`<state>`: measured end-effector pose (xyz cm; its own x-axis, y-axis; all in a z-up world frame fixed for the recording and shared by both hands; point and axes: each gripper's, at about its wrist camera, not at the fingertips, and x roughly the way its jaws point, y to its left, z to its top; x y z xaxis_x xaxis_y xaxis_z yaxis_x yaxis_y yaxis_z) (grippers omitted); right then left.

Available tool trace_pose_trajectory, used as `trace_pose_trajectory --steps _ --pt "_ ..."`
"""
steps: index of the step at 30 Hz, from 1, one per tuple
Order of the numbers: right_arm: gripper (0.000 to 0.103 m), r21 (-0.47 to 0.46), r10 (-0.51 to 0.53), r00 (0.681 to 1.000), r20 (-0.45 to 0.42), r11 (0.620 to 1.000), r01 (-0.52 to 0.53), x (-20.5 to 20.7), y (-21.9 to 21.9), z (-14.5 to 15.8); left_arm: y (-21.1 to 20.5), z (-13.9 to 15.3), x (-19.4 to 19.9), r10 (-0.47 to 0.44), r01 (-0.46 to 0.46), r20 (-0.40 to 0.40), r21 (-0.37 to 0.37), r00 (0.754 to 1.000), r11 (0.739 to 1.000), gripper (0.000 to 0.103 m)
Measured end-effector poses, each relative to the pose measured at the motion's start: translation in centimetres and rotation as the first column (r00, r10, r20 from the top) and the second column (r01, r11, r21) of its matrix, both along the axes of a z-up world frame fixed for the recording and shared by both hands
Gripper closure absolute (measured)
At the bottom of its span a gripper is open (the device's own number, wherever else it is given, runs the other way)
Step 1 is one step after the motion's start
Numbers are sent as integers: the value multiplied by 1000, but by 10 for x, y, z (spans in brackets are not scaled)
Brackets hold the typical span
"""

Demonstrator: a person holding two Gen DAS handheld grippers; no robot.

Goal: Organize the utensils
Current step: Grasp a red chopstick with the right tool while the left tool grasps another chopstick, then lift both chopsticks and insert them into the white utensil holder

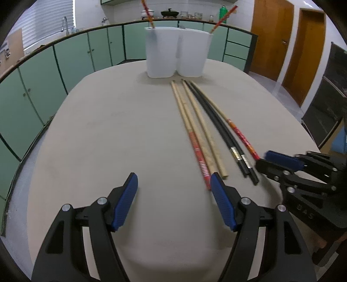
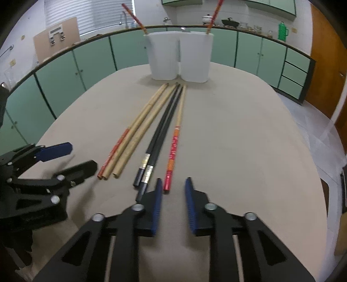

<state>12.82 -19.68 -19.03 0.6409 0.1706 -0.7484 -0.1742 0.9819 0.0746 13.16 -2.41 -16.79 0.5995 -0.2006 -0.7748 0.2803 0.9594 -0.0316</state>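
Six chopsticks lying side by side on the round table (image 1: 91, 134), tips pointing at the white holder (image 1: 177, 52) at the far edge. From left: red-handled chopstick (image 1: 196, 147), two plain wooden chopsticks (image 1: 202, 128), two black chopsticks (image 1: 219, 128), and another red-patterned chopstick (image 2: 173, 151). One red chopstick standing tilted in each holder compartment (image 2: 213, 13).

Left gripper (image 1: 174, 180) low over the table beside the row, jaws wide apart, holding nothing. Right gripper (image 2: 173, 184) just behind the red-patterned chopstick's butt end, jaws parted a little and empty; possibly touching a black chopstick, blur hides that.
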Motion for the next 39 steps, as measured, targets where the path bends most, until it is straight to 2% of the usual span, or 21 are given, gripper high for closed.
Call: trace_pose_trajectory --steps 2,12,17,19,21,22,24,26,30,33,39 --pt "97 11 -3 1000 -3 1000 4 2 -3 0 -3 -3 0 -8 8 -5 10 1000 1000 35" --pt "97 7 -57 998 -5 998 57 0 -24 -1 10 -8 9 36 -36 -23 24 999 999 34" --pt "97 11 -47 999 -4 999 47 2 -23 -1 -3 -10 8 17 -16 -20 57 1000 998 35" --pt "97 10 -45 999 -5 999 45 2 -22 -1 -6 -10 9 13 -12 -18 54 1000 998 41" --pt "97 24 -42 999 -9 999 42 4 -24 -2 -7 -9 11 15 -14 -16 44 1000 999 57" --pt "97 34 -42 999 -11 999 42 5 -25 -2 -6 -9 11 16 -15 -13 42 1000 999 62" --pt "97 48 -41 999 -13 998 42 6 -27 -2 -6 -9 12 15 -15 -10 34 1000 999 86" --pt "97 59 -41 999 -14 997 42 6 -28 -2 -6 -9 11 7 -6 -16 8 1000 1000 98" --pt "97 72 -44 999 3 996 44 3 -30 4 -2 -5 11 17 -17 -11 -8 1000 1000 98" --pt "97 65 -44 999 30 997 42 -1 -33 16 3 8 9 20 -19 24 -8 1000 1000 98" --pt "97 42 -45 992 114 998 41 -8 -44 57 11 61 3 13 -11 150 -12 989 1000 98"
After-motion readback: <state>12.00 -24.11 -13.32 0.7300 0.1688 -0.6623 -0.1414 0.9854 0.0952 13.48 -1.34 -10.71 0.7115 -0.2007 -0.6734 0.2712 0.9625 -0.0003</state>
